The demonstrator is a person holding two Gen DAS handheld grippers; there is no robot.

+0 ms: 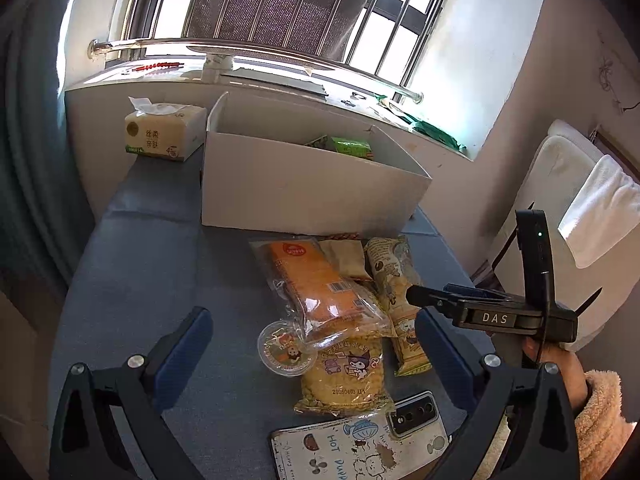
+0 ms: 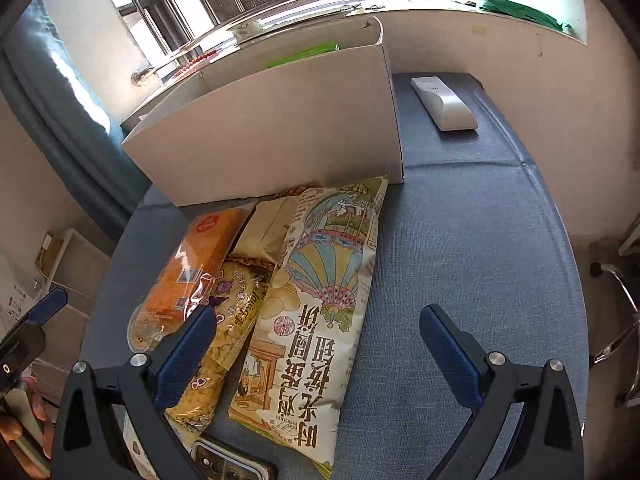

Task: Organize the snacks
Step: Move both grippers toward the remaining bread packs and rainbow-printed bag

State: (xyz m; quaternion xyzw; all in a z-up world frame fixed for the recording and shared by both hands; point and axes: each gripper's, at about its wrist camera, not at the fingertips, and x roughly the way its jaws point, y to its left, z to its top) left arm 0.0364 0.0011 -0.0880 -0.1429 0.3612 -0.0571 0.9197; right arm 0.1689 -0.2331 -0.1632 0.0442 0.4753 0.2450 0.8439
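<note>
On the blue-grey fabric surface [image 1: 132, 280] below the barred window, the largest item is a white cardboard box [image 1: 304, 188], open-topped, standing at the far side. Green packets [image 1: 352, 147] show inside it, at its far right corner. From the right wrist view the same box [image 2: 272, 140] blocks most of the interior; only a green edge shows above its wall.

Just in front of the box lies a cluster of snack bags, overlapping one another. The tall cream bag printed with a hot-air balloon [image 2: 320, 312] lies lengthwise at the right of the pile, its far end touching the box base. To its left lies a clear bag of orange snack [image 1: 320, 284], resting partly over a yellow bag with cartoon print [image 1: 344, 372]. A small beige packet [image 1: 344, 258] sits between the orange bag and the balloon bag, near the box. A round clear-lidded cup [image 1: 285, 350] touches the near end of the orange bag.

A tissue pack [image 1: 164, 132] stands left of the box; a white remote-shaped device [image 2: 444, 104] lies right of it. A phone [image 1: 416, 412] rests on an illustrated card [image 1: 352, 446] at the near edge.

Left gripper [image 1: 314, 356]: jaws spread wide, nothing between them, hovering above the cup and yellow bag. Right gripper [image 2: 316, 356]: jaws likewise spread wide, empty, with the balloon bag lying below the gap.
</note>
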